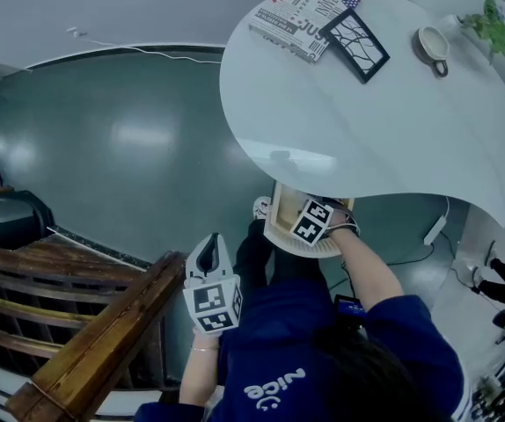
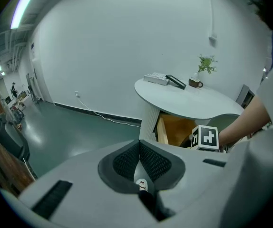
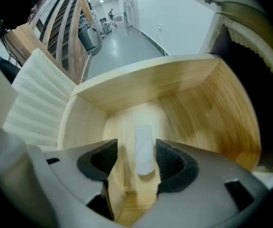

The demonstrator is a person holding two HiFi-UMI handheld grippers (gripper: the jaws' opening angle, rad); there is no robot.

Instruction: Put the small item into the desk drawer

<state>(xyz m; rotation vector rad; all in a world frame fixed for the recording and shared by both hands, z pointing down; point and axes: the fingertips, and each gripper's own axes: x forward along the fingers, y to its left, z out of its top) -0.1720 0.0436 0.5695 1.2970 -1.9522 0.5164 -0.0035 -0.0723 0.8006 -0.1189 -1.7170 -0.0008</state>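
A wooden drawer [image 1: 276, 224] stands pulled out from under the white round table [image 1: 367, 130]. My right gripper [image 3: 137, 155] points down into the drawer [image 3: 193, 108] and is open. A small white oblong item [image 3: 144, 148] lies on the drawer floor between its pads, and neither pad touches it. In the head view only that gripper's marker cube [image 1: 312, 221] shows above the drawer. My left gripper [image 1: 208, 255] is held off to the left over the grey floor, well apart from the drawer. In its own view the left gripper [image 2: 140, 146] is shut with nothing between its pads.
On the table are a newsprint-patterned box [image 1: 301, 11], a black picture frame [image 1: 355, 44], a cup [image 1: 432, 47] and a small plant [image 1: 496, 25]. A wooden railing [image 1: 103, 341] runs at the lower left beside a black chair [image 1: 6, 218]. A power strip [image 1: 435, 229] lies on the floor at right.
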